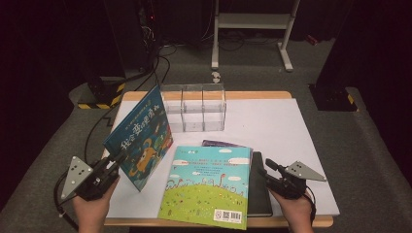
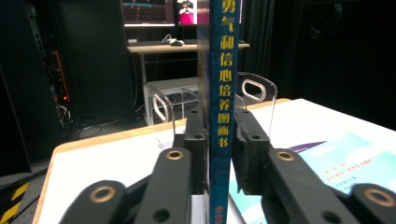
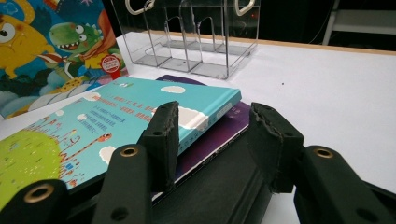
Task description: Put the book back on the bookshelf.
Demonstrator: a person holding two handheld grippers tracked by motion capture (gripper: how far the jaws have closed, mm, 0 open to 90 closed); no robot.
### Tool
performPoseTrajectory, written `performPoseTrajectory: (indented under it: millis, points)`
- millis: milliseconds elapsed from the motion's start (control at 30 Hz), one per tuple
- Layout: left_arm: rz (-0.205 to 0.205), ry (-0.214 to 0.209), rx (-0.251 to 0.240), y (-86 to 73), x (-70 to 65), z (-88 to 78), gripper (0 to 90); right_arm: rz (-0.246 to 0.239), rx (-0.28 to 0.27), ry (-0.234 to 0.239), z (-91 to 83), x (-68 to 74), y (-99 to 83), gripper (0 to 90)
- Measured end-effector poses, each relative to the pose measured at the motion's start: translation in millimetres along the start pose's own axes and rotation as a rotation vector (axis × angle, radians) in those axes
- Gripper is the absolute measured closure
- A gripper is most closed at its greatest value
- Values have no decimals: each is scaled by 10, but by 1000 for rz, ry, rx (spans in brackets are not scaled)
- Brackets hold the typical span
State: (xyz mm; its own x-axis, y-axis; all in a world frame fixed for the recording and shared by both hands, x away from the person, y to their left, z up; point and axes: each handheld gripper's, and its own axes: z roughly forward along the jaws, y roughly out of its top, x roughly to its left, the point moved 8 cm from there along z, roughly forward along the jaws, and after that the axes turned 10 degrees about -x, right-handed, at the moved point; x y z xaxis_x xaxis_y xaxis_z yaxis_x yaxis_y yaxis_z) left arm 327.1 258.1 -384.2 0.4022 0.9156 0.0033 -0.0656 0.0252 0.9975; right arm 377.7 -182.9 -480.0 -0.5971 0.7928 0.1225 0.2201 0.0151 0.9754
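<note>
Nearest our lens, our two hands enter from the table's near edge, each carrying a gripper, over a white table [image 1: 286,126] that spreads wide beneath everything else. At its far side stands the clear acrylic rack [image 1: 194,108], its three slots empty as far as we can see. Lying flat at centre is the stack of books [image 1: 210,184]: a green-and-sky-blue picture book on top, a purple one beneath it, and a black one at the bottom showing along the right edge. Our left gripper [image 1: 118,158] has its jaws closed on the spine of the blue dinosaur book [image 1: 141,141], which we hold upright and tilted, above the table's left part, between the stack and the rack but well short of it; in the left gripper view the pads press the spine [image 2: 223,116] from both sides. Our right gripper [image 1: 265,167] rests at the stack's right edge with its jaws partly apart, clamping nothing. We judge the job barely begun: one book is lifted, none is shelved, and three wait on the table.
</note>
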Motion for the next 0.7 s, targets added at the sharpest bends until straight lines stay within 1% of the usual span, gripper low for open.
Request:
performPoseTrajectory:
  millis: [67, 100, 133, 167, 200, 267, 300, 333, 367, 400, 433, 467, 533, 567, 600, 667, 700]
  points:
    - [3, -5, 3, 6, -26, -2, 749, -2, 0, 1, -6, 6, 0, 534]
    - [7, -10, 13, 9, -47, 2, 744, -3, -1, 4, -14, 15, 2, 534]
    - [32, -8, 18, 8, -52, 2, 743, -2, -1, 5, -16, 18, 1, 534]
    - [32, -8, 18, 8, -52, 2, 742, -1, -1, 6, -17, 19, 0, 534]
    - [44, -11, 30, 7, -75, 18, 742, -1, 1, 7, -17, 21, -4, 533]
    - [41, -11, 33, 8, -78, 23, 743, 2, 4, 10, -15, 23, -14, 534]
    - [37, -20, 47, 2, -86, 29, 751, 2, 4, 12, -13, 23, -16, 534]
    - [28, -29, 49, 0, -91, 34, 752, 1, 7, 11, -12, 22, -20, 533]
    - [13, -51, 51, -3, -101, 40, 757, 1, 8, 12, -11, 21, -23, 534]
    - [13, -51, 51, -3, -101, 40, 758, 1, 8, 12, -11, 21, -23, 534]
    - [-11, -68, 51, -19, -104, 52, 749, 4, 9, 12, -7, 20, -27, 534]
    - [-11, -68, 51, -19, -104, 52, 737, 4, 9, 12, -7, 20, -27, 534]
    - [1, -38, 40, -19, -95, 60, 725, 7, 11, 13, -3, 19, -32, 534]
    - [16, -23, 44, -16, -82, 73, 736, 8, 10, 16, 2, 15, -35, 533]
    - [16, -23, 44, -16, -82, 73, 752, 8, 10, 16, 2, 15, -35, 533]
    - [10, -28, 39, 7, -75, 99, 754, 11, 13, 16, 5, 15, -41, 533]
    - [1, -39, 44, 25, -72, 118, 752, 14, 15, 18, 9, 16, -46, 533]
